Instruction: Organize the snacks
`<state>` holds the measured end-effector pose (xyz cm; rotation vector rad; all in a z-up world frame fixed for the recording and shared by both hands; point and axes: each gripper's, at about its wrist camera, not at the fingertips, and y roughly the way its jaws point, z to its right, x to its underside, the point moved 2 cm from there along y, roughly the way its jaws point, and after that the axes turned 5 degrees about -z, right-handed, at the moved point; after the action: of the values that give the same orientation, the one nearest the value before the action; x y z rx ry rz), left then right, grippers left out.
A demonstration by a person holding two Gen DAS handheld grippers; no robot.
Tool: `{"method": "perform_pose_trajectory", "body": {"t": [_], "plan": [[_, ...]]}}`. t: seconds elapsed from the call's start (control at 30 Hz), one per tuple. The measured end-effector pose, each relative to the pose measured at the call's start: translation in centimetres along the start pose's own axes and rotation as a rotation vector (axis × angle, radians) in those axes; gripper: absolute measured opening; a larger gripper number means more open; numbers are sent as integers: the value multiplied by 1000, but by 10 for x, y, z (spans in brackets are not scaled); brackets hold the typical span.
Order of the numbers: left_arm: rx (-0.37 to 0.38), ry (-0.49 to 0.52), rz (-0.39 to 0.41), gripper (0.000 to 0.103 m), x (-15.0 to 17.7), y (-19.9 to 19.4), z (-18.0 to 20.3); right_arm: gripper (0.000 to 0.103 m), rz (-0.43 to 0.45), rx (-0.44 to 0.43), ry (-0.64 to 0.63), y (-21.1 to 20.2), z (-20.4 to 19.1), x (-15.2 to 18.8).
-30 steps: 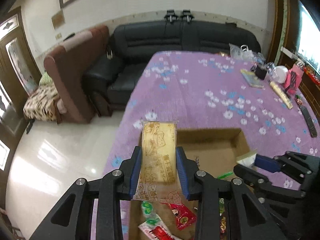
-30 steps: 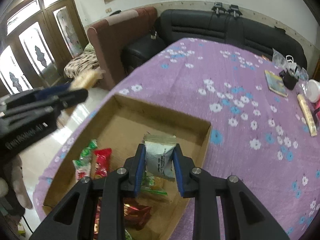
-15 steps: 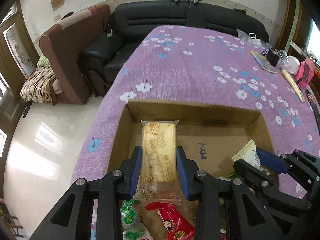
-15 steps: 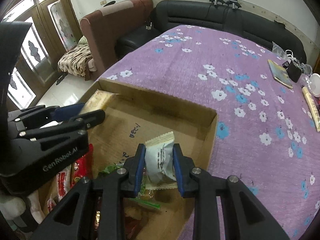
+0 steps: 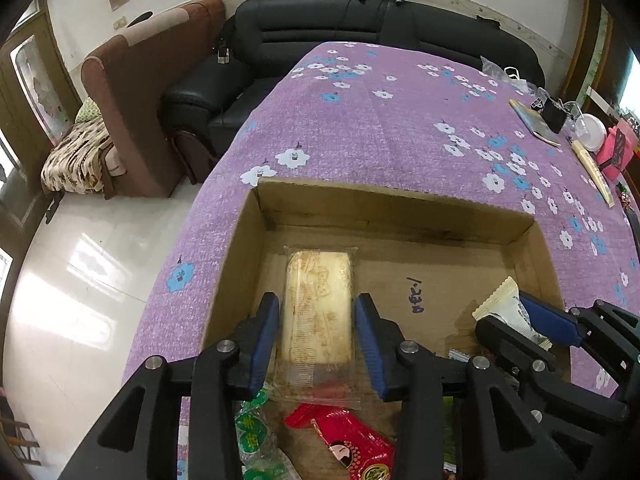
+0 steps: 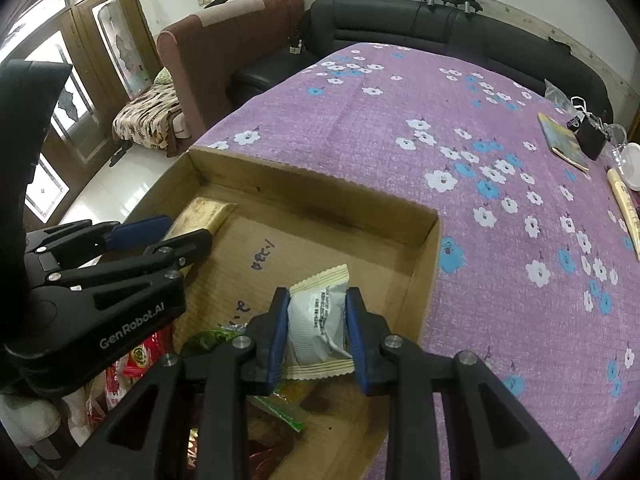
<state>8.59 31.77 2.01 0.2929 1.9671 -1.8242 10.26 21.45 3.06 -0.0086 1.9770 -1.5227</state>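
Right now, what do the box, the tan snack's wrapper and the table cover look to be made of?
Box: plain brown cardboard, matte, with raw cut edges and pen marks on its floor.
Tan snack wrapper: thin clear plastic film, glossy, the bar showing through.
Table cover: probably woven or textured cloth, matte purple with printed flowers.

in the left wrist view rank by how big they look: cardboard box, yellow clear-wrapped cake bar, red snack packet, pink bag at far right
1. brown cardboard box
2. yellow clear-wrapped cake bar
3. red snack packet, partly hidden, so unsure against the bar
4. pink bag, far from the camera, so its true size is unsure
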Motion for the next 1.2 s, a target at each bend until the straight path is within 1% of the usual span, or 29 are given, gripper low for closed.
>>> {"method": "perform_pose_trajectory", "body": {"t": [0.07,0.1,0.13,0.2,0.23,0.27,0.4,0.6,0.67,0.77,0.93,1.07,1.2], "plan": [[-5,2,3,47,1,-1,0,28,-1,-2,-1,0,0,0],[-9,4,6,50,1,-1,0,31,-1,-1,0,-1,0,0],[-11,7,12,52,2,-3,0,35,2,0,2,-1,0,0],[-13,13,24,56,3,-7,0,50,18,-6,11,-5,0,1],[-16,17,32,58,3,-10,1,51,28,-4,14,-7,1,1],[-18,22,39,60,3,-13,1,51,32,-3,15,-9,2,1],[-21,39,75,65,4,-30,5,52,52,-5,23,-20,5,1],[-11,39,103,68,16,-56,7,52,89,-14,29,-46,10,9],[5,32,118,69,25,-68,8,53,102,-19,32,-56,11,15],[29,12,136,74,42,-83,9,58,120,-28,36,-70,13,27],[65,-42,134,76,69,-97,10,59,129,-44,44,-87,13,52],[48,-57,150,76,89,-108,12,59,130,-41,40,-97,12,73],[35,-74,196,77,107,-127,13,59,141,-37,34,-106,10,91]]}}
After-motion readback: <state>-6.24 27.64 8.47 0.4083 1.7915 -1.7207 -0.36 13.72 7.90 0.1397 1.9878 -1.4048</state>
